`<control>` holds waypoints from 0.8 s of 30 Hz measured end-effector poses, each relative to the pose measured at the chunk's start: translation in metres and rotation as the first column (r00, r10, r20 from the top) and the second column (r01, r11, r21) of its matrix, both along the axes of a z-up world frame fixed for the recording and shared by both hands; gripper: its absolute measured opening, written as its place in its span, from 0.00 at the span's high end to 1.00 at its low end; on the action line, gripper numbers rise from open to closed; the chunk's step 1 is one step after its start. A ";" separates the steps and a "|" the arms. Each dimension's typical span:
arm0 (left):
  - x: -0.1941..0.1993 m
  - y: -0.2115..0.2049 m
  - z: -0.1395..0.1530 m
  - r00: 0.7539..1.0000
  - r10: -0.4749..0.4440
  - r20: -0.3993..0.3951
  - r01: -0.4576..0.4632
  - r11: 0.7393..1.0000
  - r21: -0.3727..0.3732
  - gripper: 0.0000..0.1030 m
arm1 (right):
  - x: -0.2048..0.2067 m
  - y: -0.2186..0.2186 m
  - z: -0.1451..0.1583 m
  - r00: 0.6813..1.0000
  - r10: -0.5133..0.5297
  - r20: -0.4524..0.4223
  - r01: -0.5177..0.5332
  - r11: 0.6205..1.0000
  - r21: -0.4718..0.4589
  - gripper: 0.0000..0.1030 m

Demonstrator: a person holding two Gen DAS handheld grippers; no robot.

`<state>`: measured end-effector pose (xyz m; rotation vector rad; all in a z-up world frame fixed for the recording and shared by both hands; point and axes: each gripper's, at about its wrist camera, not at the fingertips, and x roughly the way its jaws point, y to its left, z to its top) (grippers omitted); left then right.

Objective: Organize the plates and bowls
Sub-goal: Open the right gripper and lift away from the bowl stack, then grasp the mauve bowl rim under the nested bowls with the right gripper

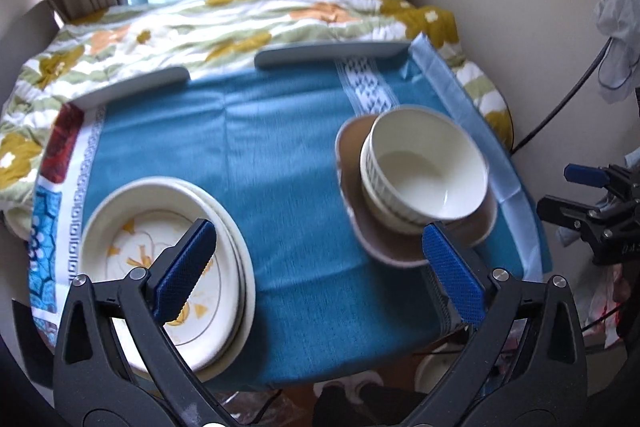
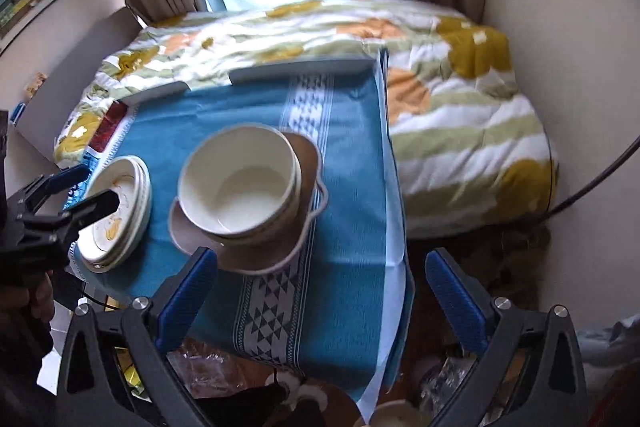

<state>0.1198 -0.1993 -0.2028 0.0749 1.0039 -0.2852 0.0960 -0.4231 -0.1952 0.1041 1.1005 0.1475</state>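
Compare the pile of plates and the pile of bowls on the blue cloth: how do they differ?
The plate pile is flat and wide; the bowl pile is deep and stands taller. The top plate has a yellow flower pattern; the top bowl is plain inside. The plates lie directly on the blue cloth; the bowls sit on a brown dish. Both piles are cream-white, and no claw touches either.

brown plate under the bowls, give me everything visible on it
The brown plate is matte, looks ceramic, with a wavy, lobed pale-edged rim. It lies flat on the blue tablecloth, right of the white plate stack. Stacked cream ribbed bowls sit upright on it, covering most of its centre. Neither gripper touches it.
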 end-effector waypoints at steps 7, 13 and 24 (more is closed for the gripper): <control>0.030 -0.017 -0.033 0.993 -0.051 -0.105 0.056 0.997 0.045 0.15 | 0.026 0.010 -0.036 0.993 -0.014 -0.121 0.003 0.996 -0.092 0.01; 0.049 -0.034 -0.057 0.968 -0.113 -0.222 0.132 0.988 0.073 0.39 | 0.048 0.018 -0.054 0.972 0.054 -0.229 -0.083 0.989 -0.122 0.33; 0.064 -0.055 -0.092 0.946 -0.194 -0.260 0.213 0.976 0.049 0.79 | 0.064 0.039 -0.089 0.945 0.217 -0.244 -0.235 0.971 -0.045 0.76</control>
